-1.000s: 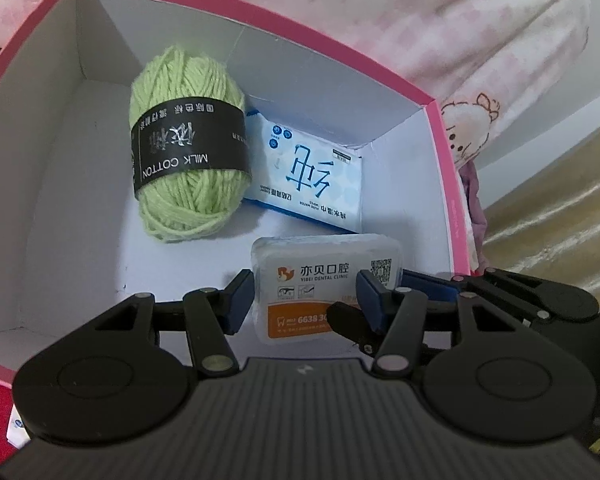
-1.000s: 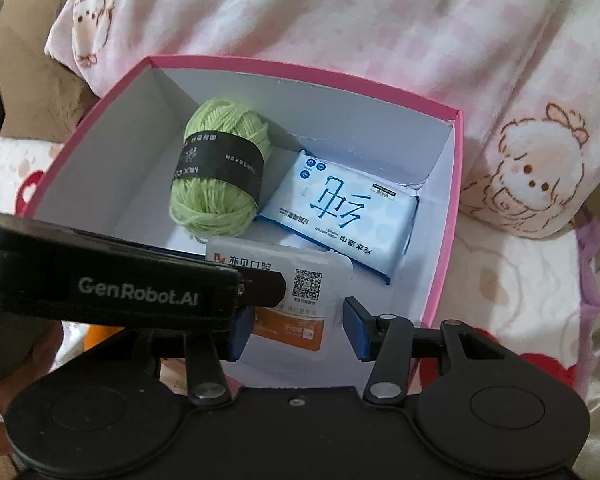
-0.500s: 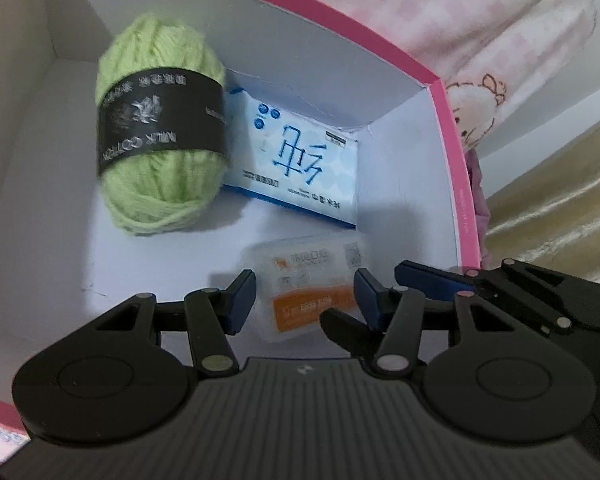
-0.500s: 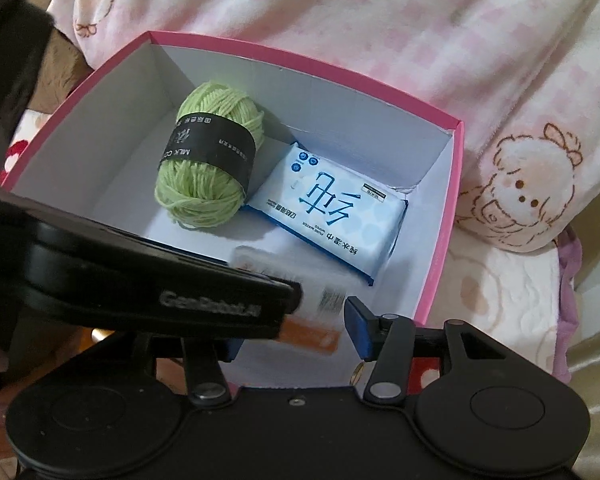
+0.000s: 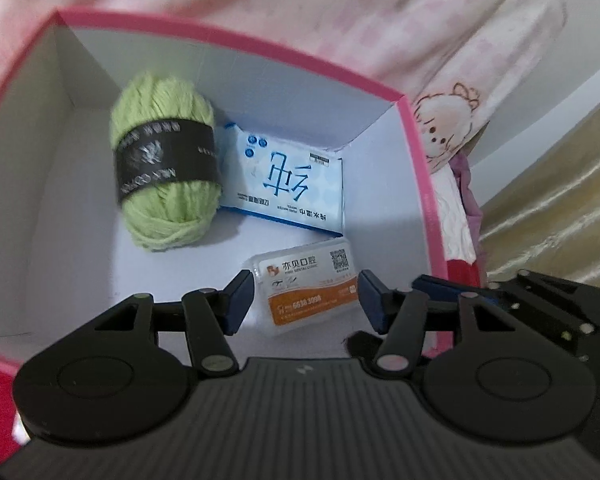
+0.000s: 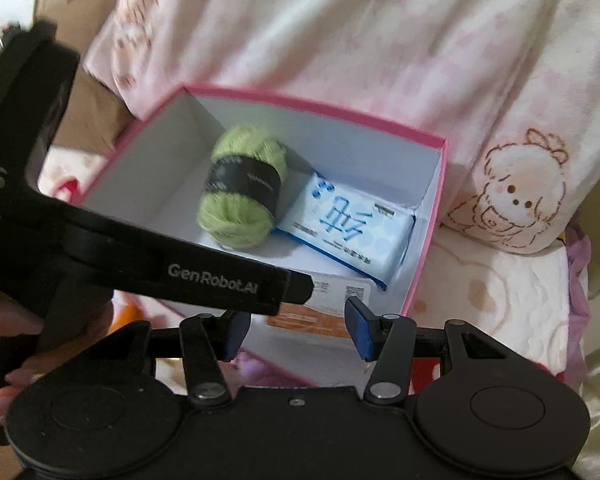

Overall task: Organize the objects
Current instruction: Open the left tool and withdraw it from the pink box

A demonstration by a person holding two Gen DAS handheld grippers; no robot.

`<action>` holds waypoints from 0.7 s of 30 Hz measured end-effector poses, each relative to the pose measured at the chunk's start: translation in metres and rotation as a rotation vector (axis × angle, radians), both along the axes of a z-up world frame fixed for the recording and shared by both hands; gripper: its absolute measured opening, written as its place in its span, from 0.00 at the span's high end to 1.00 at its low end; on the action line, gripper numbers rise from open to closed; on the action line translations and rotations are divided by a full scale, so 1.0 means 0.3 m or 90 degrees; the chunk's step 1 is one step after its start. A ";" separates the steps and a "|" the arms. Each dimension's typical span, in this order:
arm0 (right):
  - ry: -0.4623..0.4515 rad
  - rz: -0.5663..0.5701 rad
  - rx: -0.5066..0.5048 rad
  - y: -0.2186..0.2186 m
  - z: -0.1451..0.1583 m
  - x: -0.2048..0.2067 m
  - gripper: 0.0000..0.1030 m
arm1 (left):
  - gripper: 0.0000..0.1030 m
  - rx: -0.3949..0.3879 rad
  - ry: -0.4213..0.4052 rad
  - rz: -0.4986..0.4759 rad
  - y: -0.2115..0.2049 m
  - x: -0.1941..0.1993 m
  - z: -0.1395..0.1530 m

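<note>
Your left gripper (image 5: 306,300) hangs over the near part of the pink-rimmed box (image 5: 228,42), its blue pads spread apart with nothing pressed between them; its jaws have just been opening wider, and the clear dental-floss case (image 5: 306,290) lies flat on the box floor beneath the gap, free of both pads. That case, with its orange label and small square code, sits close to the box's near edge and towards the right wall. Your right gripper (image 6: 296,326) is likewise parted and empty, held above the box's near right corner; in its view the other tool's black arm crosses in front and hides much of the case (image 6: 336,304), so only the white top and an orange strip show. Inside the box, the green yarn ball (image 5: 166,168) with its black paper band rests towards the middle, leaning just beside the blue-and-white wet-wipe pack (image 5: 286,186), which lies flat against the far right corner. The yarn touches the pack's left edge. The case is apart from both, nearer to you. The box stands on a pink blanket (image 6: 380,40) printed with cartoon animals, and a hand (image 6: 16,380) shows at the lower left edge of the right view.
</note>
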State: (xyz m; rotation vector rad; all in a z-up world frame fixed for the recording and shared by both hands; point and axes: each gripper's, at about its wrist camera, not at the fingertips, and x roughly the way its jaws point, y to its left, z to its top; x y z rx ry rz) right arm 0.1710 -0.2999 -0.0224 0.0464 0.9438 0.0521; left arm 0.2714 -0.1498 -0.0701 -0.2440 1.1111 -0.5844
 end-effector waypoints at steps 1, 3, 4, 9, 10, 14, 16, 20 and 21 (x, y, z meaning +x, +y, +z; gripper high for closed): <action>-0.011 0.002 0.005 0.004 0.023 -0.019 0.45 | 0.45 -0.001 -0.004 0.000 0.008 -0.011 0.020; -0.030 0.008 0.018 0.014 0.069 -0.058 0.44 | 0.43 -0.010 -0.013 0.002 0.028 -0.042 0.070; -0.039 0.011 0.025 0.017 0.091 -0.077 0.44 | 0.43 -0.012 -0.018 0.000 0.036 -0.058 0.098; -0.065 0.027 0.048 0.036 0.190 -0.180 0.44 | 0.40 0.005 -0.049 -0.011 0.064 -0.159 0.259; -0.068 0.030 0.050 0.039 0.206 -0.203 0.44 | 0.39 0.011 -0.057 -0.016 0.069 -0.181 0.290; -0.081 0.045 0.057 0.050 0.272 -0.294 0.41 | 0.36 0.055 -0.084 -0.032 0.075 -0.281 0.410; -0.087 0.054 0.061 0.054 0.299 -0.338 0.39 | 0.36 0.072 -0.092 -0.039 0.078 -0.330 0.455; -0.093 0.076 0.060 0.064 0.329 -0.417 0.32 | 0.31 0.088 -0.093 -0.052 0.090 -0.428 0.509; -0.094 0.081 0.059 0.064 0.331 -0.437 0.30 | 0.30 0.090 -0.092 -0.054 0.092 -0.448 0.515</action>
